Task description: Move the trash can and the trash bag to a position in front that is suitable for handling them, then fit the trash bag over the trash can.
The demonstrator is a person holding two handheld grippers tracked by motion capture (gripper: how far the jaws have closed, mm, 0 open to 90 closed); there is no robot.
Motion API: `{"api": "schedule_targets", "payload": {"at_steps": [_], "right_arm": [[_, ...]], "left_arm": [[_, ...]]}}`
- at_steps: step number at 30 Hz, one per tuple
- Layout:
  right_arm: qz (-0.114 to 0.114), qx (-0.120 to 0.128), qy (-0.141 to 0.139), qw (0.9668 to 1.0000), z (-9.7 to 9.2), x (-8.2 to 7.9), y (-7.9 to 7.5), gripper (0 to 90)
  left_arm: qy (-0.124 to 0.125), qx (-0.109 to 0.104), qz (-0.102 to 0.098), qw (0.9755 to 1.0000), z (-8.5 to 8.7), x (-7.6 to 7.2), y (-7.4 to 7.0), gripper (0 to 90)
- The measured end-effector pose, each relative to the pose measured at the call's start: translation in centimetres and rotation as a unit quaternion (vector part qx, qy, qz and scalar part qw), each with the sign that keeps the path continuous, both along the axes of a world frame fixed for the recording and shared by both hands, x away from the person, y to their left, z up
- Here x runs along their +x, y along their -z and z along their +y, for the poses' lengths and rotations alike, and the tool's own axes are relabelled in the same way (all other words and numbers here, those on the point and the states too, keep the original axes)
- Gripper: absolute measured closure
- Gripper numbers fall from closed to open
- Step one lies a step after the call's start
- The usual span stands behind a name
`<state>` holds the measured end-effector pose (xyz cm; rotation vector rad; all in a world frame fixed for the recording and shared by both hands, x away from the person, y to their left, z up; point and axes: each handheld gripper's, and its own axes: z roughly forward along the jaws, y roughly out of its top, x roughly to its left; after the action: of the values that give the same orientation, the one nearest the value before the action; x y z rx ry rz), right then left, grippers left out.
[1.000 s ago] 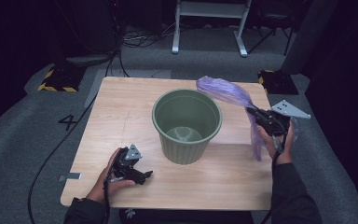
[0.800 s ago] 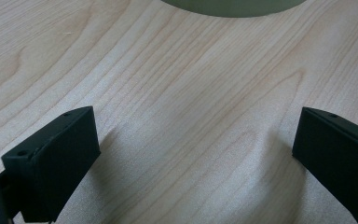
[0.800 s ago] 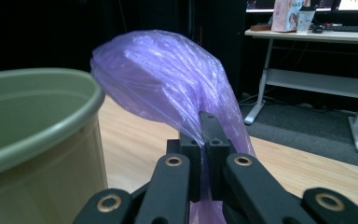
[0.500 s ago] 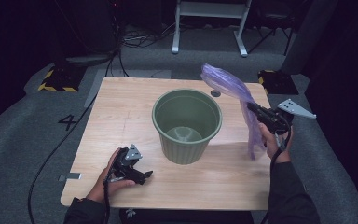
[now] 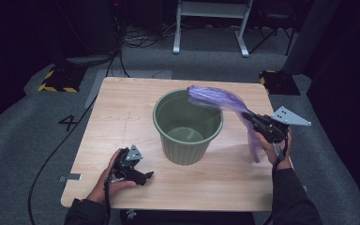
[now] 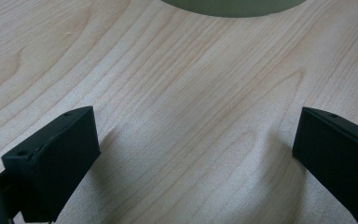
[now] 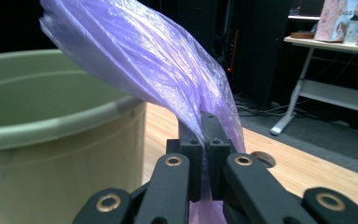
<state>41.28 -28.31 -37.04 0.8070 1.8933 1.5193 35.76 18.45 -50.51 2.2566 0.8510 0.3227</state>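
A: Where is your right tool (image 5: 254,120) sitting, and what is it doing?

B: You are holding it beside the right rim of the green bin (image 5: 187,140), above the tabletop (image 5: 122,108). Its jaws are clenching a purple plastic bag (image 5: 215,99); in the right gripper view the film (image 7: 158,70) is running up from between the closed jaws.

A: And where is the bag lying?

B: One end is arching over the bin's right rim, while the other end is hanging down past your right hand (image 5: 274,147).

A: The left tool (image 5: 138,174)?

B: You are resting it on the tabletop near the front left, well apart from the bin. Its jaws are standing released, with bare wood between them.
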Motion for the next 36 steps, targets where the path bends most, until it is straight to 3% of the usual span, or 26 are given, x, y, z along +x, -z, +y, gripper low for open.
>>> {"api": "schedule_targets", "payload": {"at_steps": [8,12,19,26,27,28,29,30,32,33,35,36], "right_arm": [[-0.008,-0.004,-0.010,0.9999,0.2,-0.3,-0.1,89.8],[-0.026,-0.027,-0.006,0.9993,0.6,-0.7,-0.4,89.7],[-0.022,-0.024,-0.018,0.9993,0.8,-0.8,-0.4,89.4],[-0.029,-0.038,-0.018,0.9987,1.2,-1.1,-0.6,89.3],[-0.031,-0.040,-0.018,0.9986,1.2,-1.1,-0.6,89.2],[-0.031,-0.039,-0.018,0.9986,1.2,-1.1,-0.7,89.0],[-0.031,-0.039,-0.018,0.9986,1.2,-1.1,-0.7,89.0],[-0.033,-0.040,-0.019,0.9985,1.2,-1.1,-0.8,89.0],[-0.035,-0.044,-0.018,0.9983,1.3,-1.0,-0.8,88.9],[-0.036,-0.045,-0.019,0.9982,1.3,-1.0,-0.8,88.4],[-0.035,-0.045,-0.019,0.9982,1.3,-1.1,-0.8,88.3],[-0.036,-0.045,-0.021,0.9981,1.3,-1.1,-0.8,88.0]], "left_arm": [[0.000,0.000,0.000,1.0000,0.0,0.0,0.0,0.0],[0.000,0.000,0.000,1.0000,0.0,0.0,0.0,0.0],[0.001,0.000,0.000,1.0000,0.0,0.0,0.0,0.0],[0.005,-0.001,-0.004,1.0000,0.2,-0.1,-0.1,2.4],[0.005,-0.001,-0.004,1.0000,0.3,-0.1,-0.2,4.4],[0.004,-0.006,-0.009,0.9999,0.6,-0.2,-0.6,18.6],[0.004,-0.006,-0.009,0.9999,0.6,-0.2,-0.6,23.5],[0.002,-0.010,-0.011,0.9999,0.6,-0.2,-0.8,23.5],[0.001,-0.016,-0.020,0.9997,0.8,-0.3,-1.4,12.2],[0.002,-0.025,-0.026,0.9994,0.9,-0.5,-1.8,20.3],[-0.005,-0.033,-0.037,0.9988,1.0,-0.7,-2.5,18.8],[-0.013,-0.037,-0.041,0.9984,1.0,-0.8,-3.0,13.5]]}}
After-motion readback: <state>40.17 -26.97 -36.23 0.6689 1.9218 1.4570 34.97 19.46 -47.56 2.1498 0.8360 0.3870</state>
